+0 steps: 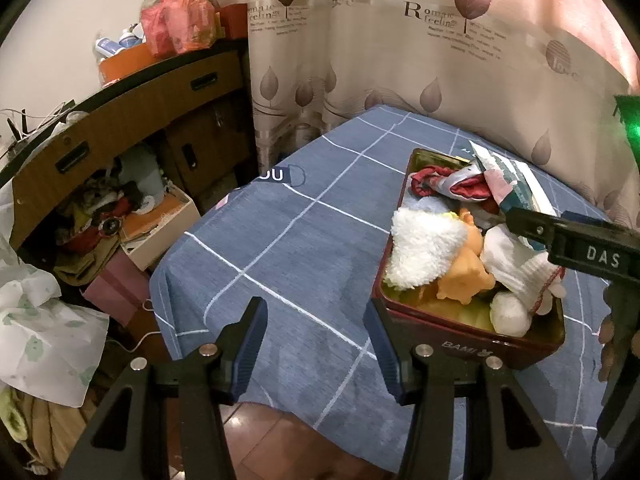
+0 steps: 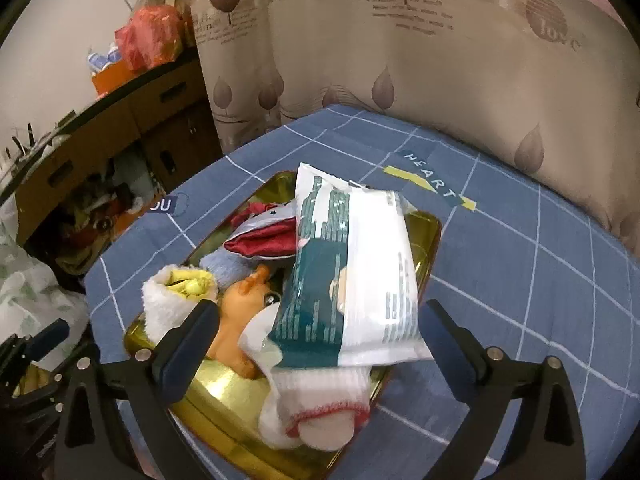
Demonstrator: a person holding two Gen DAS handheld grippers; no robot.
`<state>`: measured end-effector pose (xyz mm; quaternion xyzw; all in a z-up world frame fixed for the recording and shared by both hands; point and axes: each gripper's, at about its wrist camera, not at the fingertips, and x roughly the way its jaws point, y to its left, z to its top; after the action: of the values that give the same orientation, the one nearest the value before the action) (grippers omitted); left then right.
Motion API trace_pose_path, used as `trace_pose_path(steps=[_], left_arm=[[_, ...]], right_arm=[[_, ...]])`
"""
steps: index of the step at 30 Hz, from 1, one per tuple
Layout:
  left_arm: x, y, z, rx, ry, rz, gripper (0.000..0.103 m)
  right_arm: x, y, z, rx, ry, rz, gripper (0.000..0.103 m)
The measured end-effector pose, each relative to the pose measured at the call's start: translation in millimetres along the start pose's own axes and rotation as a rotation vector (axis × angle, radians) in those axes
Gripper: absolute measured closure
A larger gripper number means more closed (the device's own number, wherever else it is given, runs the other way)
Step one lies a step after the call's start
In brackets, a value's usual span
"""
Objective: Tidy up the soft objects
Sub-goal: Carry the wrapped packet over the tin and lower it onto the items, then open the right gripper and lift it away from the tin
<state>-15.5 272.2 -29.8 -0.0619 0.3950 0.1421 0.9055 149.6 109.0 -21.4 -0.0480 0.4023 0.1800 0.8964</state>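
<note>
A gold-lined tin box (image 1: 460,332) (image 2: 216,396) stands on the blue checked cloth. It holds a white fluffy cloth (image 1: 424,252) (image 2: 164,308), an orange plush toy (image 1: 464,268) (image 2: 236,308), a white sock with red trim (image 1: 520,272) (image 2: 320,404), a red and grey pouch (image 1: 452,182) (image 2: 268,236) and a white and teal soft pack (image 1: 516,188) (image 2: 352,272) on top. My left gripper (image 1: 316,344) is open and empty, left of the tin's near corner. My right gripper (image 2: 316,328) is open above the tin, its fingers either side of the pack's near end.
The cloth-covered table (image 1: 288,240) ends near a leaf-print curtain (image 1: 400,60) at the back. A wooden cabinet (image 1: 132,120) with clutter, boxes and a plastic bag (image 1: 44,328) stands to the left. Tiled floor (image 1: 280,440) shows below the table's front edge.
</note>
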Motion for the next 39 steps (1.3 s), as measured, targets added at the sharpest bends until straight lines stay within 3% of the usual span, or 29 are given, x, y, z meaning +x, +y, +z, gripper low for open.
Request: trace_pose_path(steps=[10, 18, 39], left_arm=[[-1.2, -1.7, -0.9, 0.009, -0.007, 0.0, 0.051], [-1.6, -2.6, -0.7, 0.014, -0.012, 0.002, 0.051], [-8.9, -8.4, -4.7, 0.037, -0.026, -0.018, 0.051]], right_arm=[[-11.1, 8.8, -12.0, -0.015, -0.036, -0.012, 0.003], [-36.3, 20.4, -27.2, -0.014, -0.085, -0.075, 0.001], [-54.5, 22.2, -83.5, 0.051, -0.036, -0.183, 0.001]])
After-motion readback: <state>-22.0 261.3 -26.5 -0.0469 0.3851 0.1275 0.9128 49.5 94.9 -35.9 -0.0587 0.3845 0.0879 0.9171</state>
